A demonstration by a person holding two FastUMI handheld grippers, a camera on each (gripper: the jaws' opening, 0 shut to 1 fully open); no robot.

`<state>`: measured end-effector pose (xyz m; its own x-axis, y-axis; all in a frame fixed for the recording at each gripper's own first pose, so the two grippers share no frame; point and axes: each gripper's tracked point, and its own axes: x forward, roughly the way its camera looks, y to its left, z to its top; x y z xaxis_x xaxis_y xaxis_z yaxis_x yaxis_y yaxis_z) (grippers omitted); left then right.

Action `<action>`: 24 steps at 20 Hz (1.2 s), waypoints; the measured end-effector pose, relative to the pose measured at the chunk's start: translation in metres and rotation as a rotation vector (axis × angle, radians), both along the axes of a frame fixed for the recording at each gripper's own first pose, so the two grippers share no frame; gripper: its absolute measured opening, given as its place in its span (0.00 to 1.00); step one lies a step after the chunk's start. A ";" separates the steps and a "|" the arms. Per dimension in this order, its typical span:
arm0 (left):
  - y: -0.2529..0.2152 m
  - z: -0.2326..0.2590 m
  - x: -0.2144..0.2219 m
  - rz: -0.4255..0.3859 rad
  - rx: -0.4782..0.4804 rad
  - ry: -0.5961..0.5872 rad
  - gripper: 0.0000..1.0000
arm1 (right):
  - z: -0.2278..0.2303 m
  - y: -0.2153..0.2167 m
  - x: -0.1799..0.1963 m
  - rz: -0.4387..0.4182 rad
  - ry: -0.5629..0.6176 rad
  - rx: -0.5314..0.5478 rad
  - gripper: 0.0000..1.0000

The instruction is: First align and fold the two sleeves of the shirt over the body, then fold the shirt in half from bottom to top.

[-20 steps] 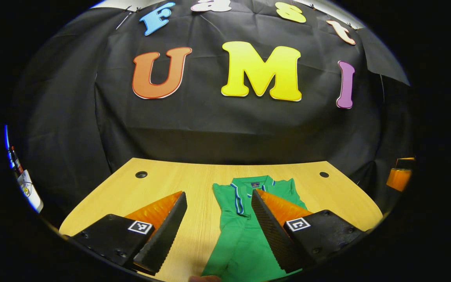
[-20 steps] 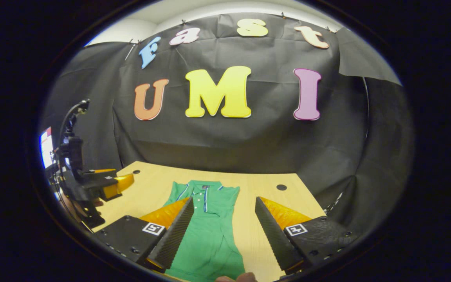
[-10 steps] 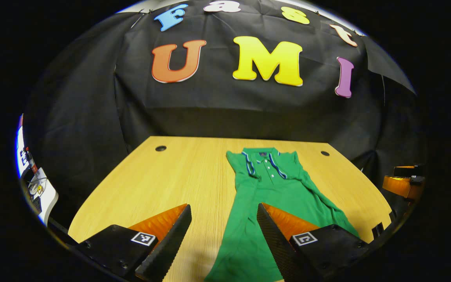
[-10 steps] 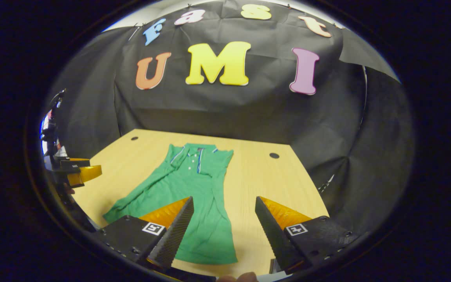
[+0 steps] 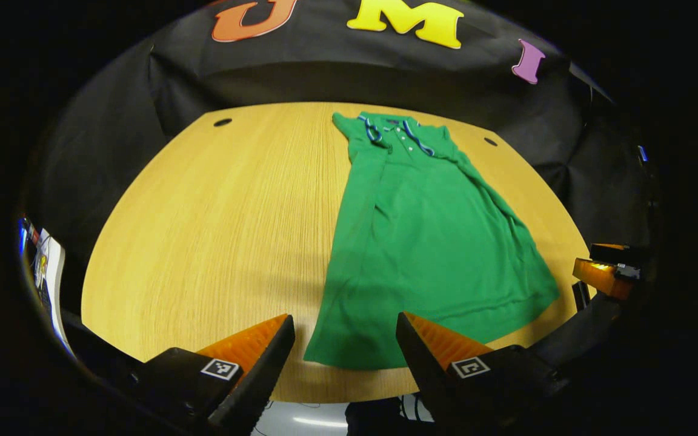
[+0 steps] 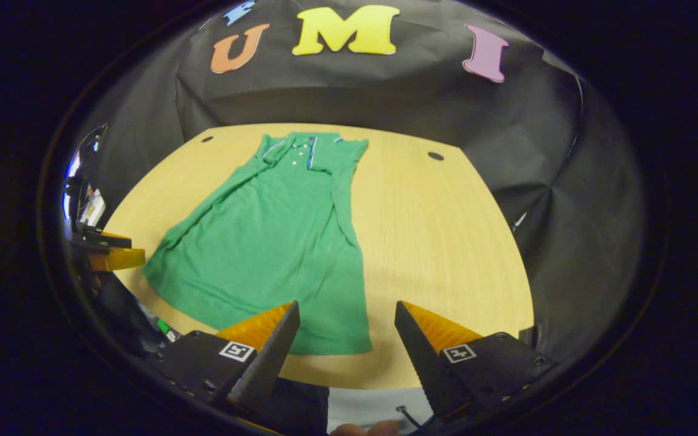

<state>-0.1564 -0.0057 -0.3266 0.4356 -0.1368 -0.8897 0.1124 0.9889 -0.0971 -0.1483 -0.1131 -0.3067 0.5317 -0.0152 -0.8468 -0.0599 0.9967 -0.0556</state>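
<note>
- The left gripper (image 5: 345,351) hangs above the near edge of the table (image 5: 216,218), its two fingers spread wide apart and grasping nothing.
- Between those fingers in the left gripper view lies the near left corner of the shirt's hem (image 5: 349,357); nothing shows the fingers touching the cloth.
- The right gripper (image 6: 346,339) is likewise released, fingers wide apart and bare, held over the near table edge beside the hem's right corner (image 6: 349,345).
- In the right gripper view the other gripper shows at the far left rim; in the left gripper view the other gripper shows at the far right rim.
- At the very bottom of the right gripper view a fingertip (image 6: 361,430) of the person peeks in.
- The green shirt (image 5: 428,242) lies flat on the wooden table, hem toward the grippers, collar toward the booth wall.
- Both sleeves lie folded inward along the body, so the shirt reads as a long shape narrowing toward the collar.
- The collar (image 6: 300,145), trimmed with blue and white stripes and a buttoned placket, sits near the far edge of the table.
- Two dark round holes (image 6: 435,156) mark the table's far corners, one on each side of the collar.
- Beyond the table hangs the black cloth wall (image 6: 385,103).
</note>
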 end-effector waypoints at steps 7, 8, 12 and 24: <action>-0.007 -0.004 -0.007 0.017 0.012 0.101 1.00 | -0.036 -0.006 -0.015 0.001 0.121 -0.022 0.96; -0.006 -0.003 -0.006 0.009 0.023 0.101 1.00 | -0.041 -0.007 -0.015 -0.001 0.130 -0.019 0.96; -0.008 -0.006 -0.006 -0.008 0.059 0.094 1.00 | -0.065 -0.010 -0.014 -0.016 0.168 -0.012 0.97; -0.006 -0.020 -0.010 0.005 0.103 0.153 0.99 | -0.073 -0.003 -0.020 -0.022 0.236 0.089 0.80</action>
